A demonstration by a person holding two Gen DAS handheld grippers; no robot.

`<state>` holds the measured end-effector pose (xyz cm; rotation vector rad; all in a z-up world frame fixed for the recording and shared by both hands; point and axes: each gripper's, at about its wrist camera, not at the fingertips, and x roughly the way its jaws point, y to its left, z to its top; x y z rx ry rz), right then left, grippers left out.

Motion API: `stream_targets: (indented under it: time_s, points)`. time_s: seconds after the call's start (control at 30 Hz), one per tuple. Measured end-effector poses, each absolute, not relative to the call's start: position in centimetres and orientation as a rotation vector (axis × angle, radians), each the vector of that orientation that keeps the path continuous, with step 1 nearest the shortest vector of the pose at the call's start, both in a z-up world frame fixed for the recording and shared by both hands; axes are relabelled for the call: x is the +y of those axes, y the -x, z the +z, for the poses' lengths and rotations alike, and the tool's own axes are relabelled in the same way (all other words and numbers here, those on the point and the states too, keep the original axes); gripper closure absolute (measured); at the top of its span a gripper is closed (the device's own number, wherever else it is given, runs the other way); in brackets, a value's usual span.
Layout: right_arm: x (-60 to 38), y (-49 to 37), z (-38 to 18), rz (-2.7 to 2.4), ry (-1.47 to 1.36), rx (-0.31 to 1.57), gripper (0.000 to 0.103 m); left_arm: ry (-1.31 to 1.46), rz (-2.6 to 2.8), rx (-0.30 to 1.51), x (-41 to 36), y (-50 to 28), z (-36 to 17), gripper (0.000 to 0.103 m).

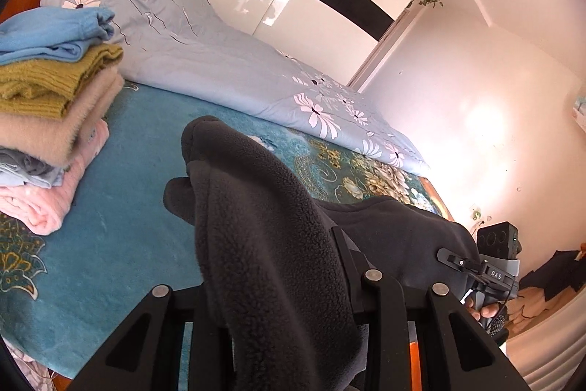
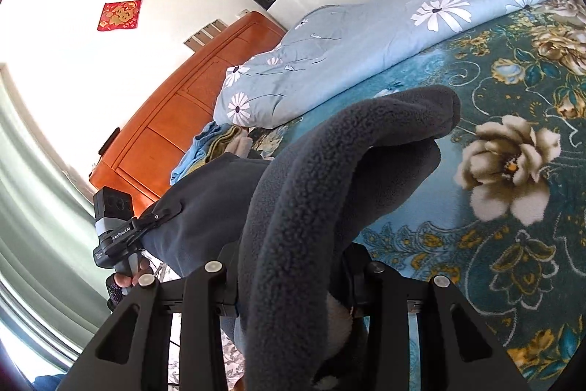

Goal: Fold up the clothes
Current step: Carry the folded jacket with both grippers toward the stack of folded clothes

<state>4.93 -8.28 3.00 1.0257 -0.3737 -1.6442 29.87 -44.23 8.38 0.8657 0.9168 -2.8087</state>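
Left hand-held gripper (image 1: 278,281) pinches one edge of the dark fleece (image 1: 263,226); right hand-held gripper (image 2: 293,281) pinches the other. Both jaws are pressed onto the fabric. The fleece hangs raised over the bed (image 1: 139,207), unfolded, still needing its folds. At far left a stack (image 1: 51,120) of folded garments lies on the bed, so the task appears partly complete.

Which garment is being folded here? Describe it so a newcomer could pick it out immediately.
On the teal floral bedspread, right of the folded pastel clothes stack, hangs a dark grey fleece garment. Both tongs, left and right, pinch it. It alone is dark, fuzzy and unfolded.
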Motion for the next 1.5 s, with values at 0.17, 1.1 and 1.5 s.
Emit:
stream_targets:
  time_s: [0.17, 1.1, 1.5]
  points:
    - [-14.1, -4.4, 8.0, -1.634, -1.022, -0.295, 0.063, -0.778, -2.854, 0.914, -49.4, -30.2, 12.5, 0.069]
    - [-58.1, -8.1, 8.6, -1.318, -0.98, -0.24, 0.063, -0.422, -2.44, 1.215, -92.3, -41.5, 9.5, 0.07]
    - [-57.6, -8.0, 2.1, -1.263, -1.024, -0.294, 0.06, -0.337, -2.436, 1.345, -92.2, -43.1, 4.3, 0.06]
